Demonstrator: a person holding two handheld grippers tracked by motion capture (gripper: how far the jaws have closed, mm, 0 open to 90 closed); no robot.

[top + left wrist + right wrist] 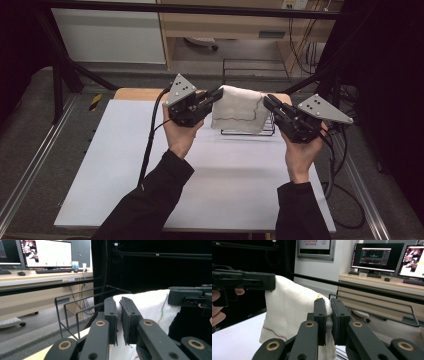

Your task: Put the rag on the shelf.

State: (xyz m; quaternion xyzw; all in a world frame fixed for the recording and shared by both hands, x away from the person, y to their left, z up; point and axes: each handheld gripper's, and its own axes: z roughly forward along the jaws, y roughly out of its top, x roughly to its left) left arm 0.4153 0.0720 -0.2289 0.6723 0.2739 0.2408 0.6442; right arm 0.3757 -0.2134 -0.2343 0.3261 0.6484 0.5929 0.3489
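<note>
the left gripper and right gripper each clamp an upper corner of the white cloth, holding it spread above the wire rack at the bench's twelve o'clock, apparently to drape it.

The towel is white cloth, rough woven, with coloured stitching. The rack is thin black metal wire. The table is matt white, with wood at its far edge.
</note>
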